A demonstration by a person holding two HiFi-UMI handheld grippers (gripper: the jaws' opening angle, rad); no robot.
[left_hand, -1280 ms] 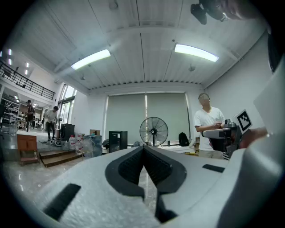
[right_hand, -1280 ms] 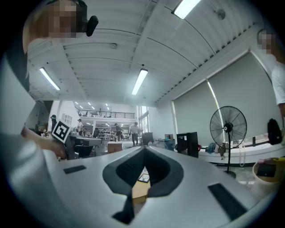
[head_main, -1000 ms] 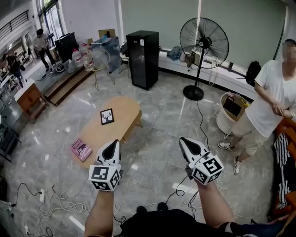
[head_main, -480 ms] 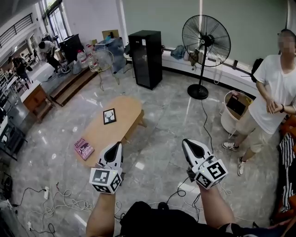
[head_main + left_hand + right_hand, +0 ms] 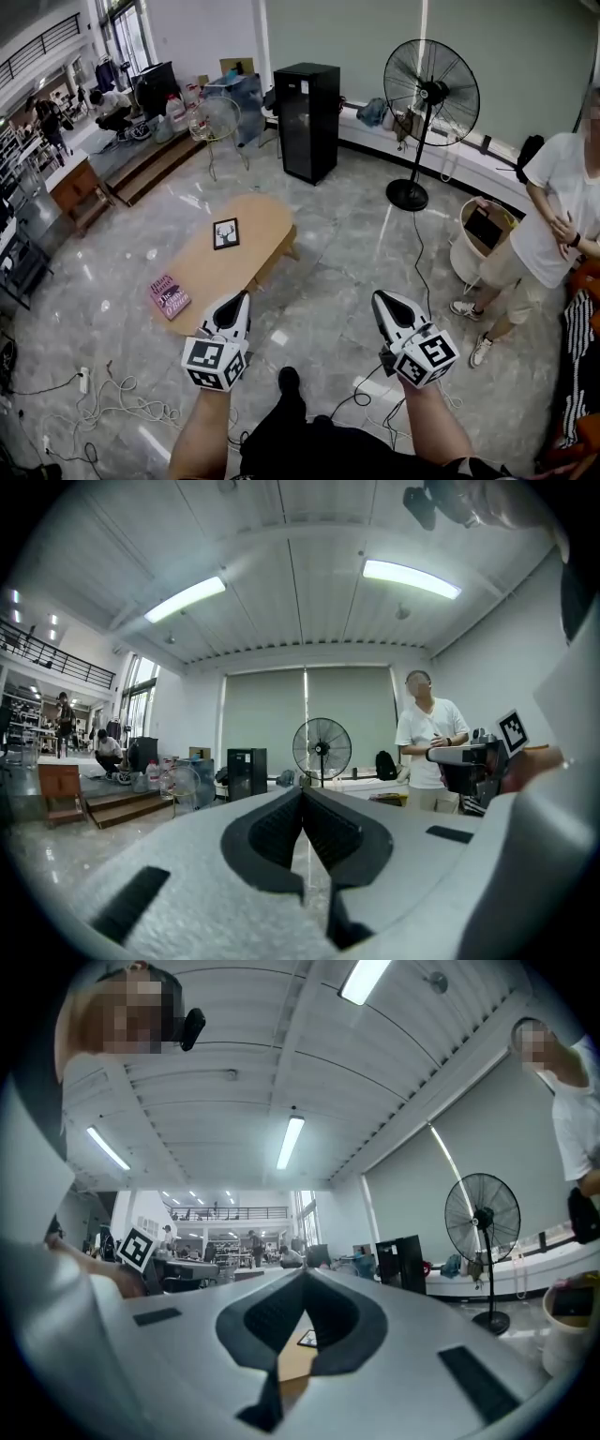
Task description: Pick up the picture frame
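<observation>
The picture frame [image 5: 226, 233], black with a white deer print, lies flat on the low oval wooden table [image 5: 255, 217] ahead and to the left. My left gripper [image 5: 242, 295] is shut and empty, held level just short of the table's near end. My right gripper [image 5: 378, 295] is also shut and empty, over the marble floor to the table's right. In the right gripper view the picture frame [image 5: 307, 1338] and the table [image 5: 292, 1365] show through the gap behind the closed jaws. The left gripper view faces the far wall, and the frame does not appear in it.
A pink book [image 5: 169, 295] lies on the table's near left end. A black cabinet [image 5: 306, 122], a standing fan [image 5: 429, 94] and a white bin [image 5: 483, 239] stand further back. A person in a white shirt [image 5: 553, 206] stands at the right. Cables [image 5: 122, 412] trail over the floor.
Both grippers have drifted forward towards the table, still shut. The table and frame sit a little closer in the head view, and a foot has come into view below.
</observation>
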